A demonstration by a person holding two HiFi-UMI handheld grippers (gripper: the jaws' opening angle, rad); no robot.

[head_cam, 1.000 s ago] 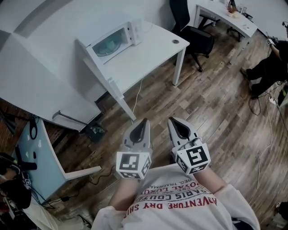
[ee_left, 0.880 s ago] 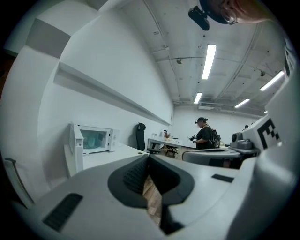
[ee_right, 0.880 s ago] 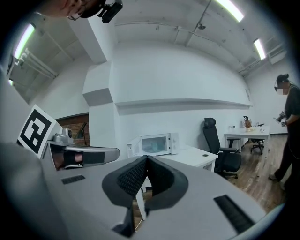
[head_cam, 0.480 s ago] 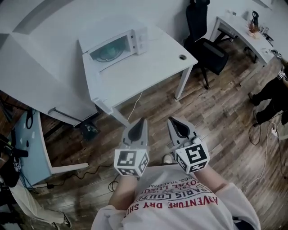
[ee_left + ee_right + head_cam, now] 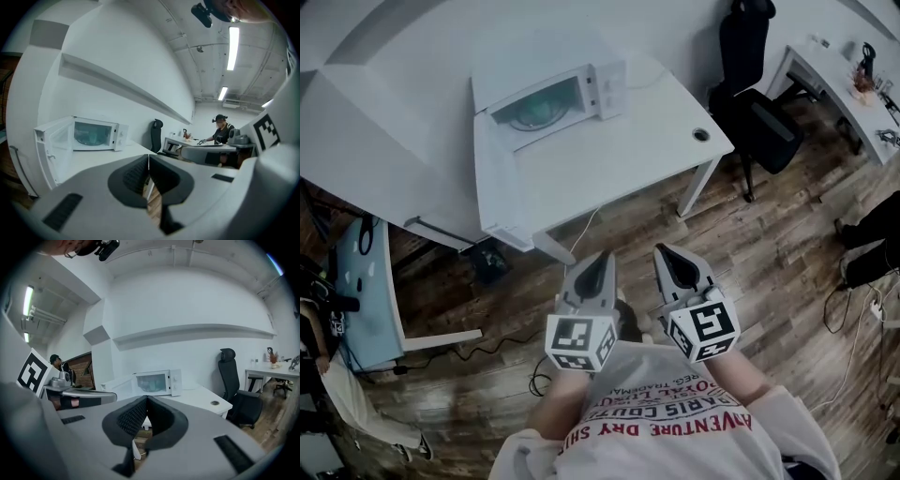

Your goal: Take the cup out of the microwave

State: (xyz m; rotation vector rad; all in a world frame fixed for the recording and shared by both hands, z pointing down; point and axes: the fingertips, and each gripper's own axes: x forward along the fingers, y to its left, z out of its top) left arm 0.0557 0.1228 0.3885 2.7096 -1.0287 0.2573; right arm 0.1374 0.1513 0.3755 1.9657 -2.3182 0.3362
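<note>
- Left tongs [image 5: 599,256] pressed fully shut, nothing between the jaws; carried empty and roughly level, since nothing is within reach to grip.
- Right tongs [image 5: 665,250] likewise closed on nothing, held just beside the left, both close before the chest and above the wood floor [image 5: 769,262].
- Microwave [image 5: 553,94] at the far side of the white bench [image 5: 619,141], against the wall and well apart from both tongs.
- Door [image 5: 51,140] swung open to the microwave's left, as both gripper views show; cavity exposed toward the room, so probably no opening step left.
- Cup not made out in any view; presumably inside the cavity, where only a greenish sheen shows, too small and dim to tell.
- Judged step: the approach to the bench, with the task itself barely begun.
- Next move, as a guess: closing the gap to the bench, then spreading one pair of tongs wide enough for the cup before entering the cavity.
- Right tongs perhaps the better choice, with the door hanging on the left side.
- Risk: clipping the open door or the cavity edge on the way in.
- Chair [image 5: 764,122] off the bench's right end, clear of the straight line to the microwave.
</note>
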